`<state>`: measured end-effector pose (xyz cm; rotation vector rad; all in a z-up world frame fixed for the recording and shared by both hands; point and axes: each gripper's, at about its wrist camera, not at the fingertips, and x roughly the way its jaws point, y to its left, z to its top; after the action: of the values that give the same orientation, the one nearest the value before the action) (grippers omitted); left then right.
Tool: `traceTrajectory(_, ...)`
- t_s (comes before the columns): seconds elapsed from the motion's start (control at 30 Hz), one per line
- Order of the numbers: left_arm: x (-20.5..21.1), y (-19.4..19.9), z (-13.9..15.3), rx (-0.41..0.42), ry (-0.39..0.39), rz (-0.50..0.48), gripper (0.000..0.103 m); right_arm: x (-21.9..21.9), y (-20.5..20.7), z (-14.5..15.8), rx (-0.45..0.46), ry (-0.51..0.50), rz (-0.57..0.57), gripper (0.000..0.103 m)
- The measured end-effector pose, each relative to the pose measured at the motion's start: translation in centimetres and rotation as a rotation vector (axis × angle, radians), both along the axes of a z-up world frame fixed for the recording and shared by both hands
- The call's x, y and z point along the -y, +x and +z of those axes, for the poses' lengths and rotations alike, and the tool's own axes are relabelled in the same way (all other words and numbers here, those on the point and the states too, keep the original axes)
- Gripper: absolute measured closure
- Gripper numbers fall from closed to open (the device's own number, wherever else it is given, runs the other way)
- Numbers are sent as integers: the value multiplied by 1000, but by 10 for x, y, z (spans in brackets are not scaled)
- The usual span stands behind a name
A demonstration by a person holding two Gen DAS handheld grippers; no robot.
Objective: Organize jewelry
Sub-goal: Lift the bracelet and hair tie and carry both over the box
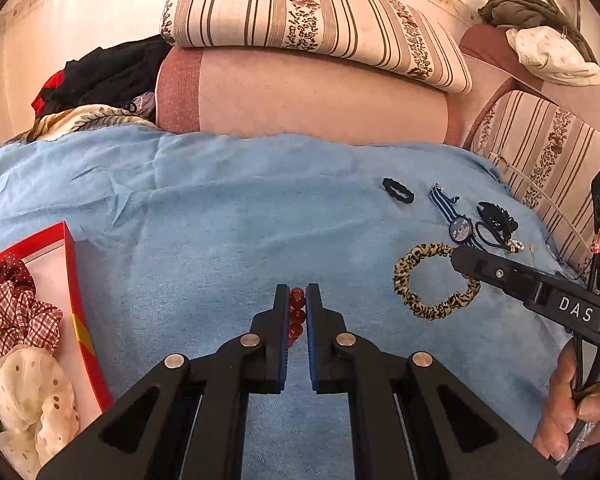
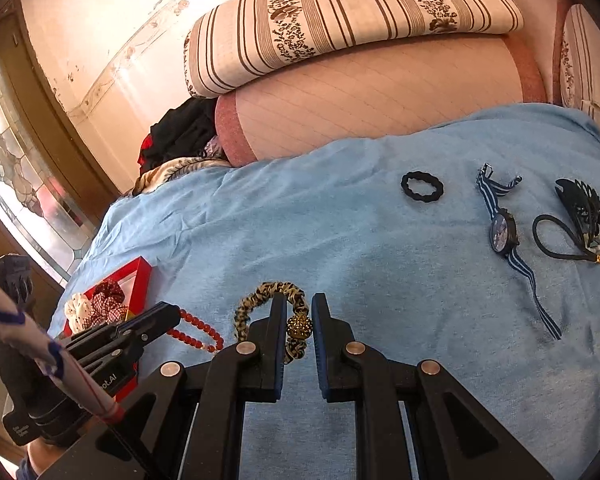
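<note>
In the left wrist view my left gripper [image 1: 297,292] is shut on a red bead bracelet [image 1: 297,314] above the blue cloth [image 1: 204,216]. From the right wrist view that bracelet [image 2: 198,330] hangs off the left gripper [image 2: 172,314]. My right gripper [image 2: 299,300] is shut on a leopard-print scrunchie [image 2: 260,296], its pads on the gold bead ball [image 2: 299,326]. The left wrist view shows the scrunchie [image 1: 408,276] at the tip of the right gripper [image 1: 458,258]. A red box [image 1: 70,280] at the left holds several fabric scrunchies [image 1: 20,312].
On the cloth to the right lie a black hair tie [image 2: 422,187], a striped-strap watch [image 2: 504,232], a black hair claw [image 2: 580,200] and a black elastic with pearls [image 2: 556,240]. Striped cushions [image 1: 312,20] and a pink bolster [image 1: 300,96] line the far side. A hand [image 1: 568,400] holds the right tool.
</note>
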<state>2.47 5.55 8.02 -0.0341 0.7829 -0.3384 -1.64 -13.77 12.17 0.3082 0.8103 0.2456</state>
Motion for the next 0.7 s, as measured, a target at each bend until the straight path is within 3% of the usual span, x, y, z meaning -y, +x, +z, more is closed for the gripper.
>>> traceTrajectory(0.7,2,-18,14,65,37,21,96,-9,-7,7,30,-31,11,90)
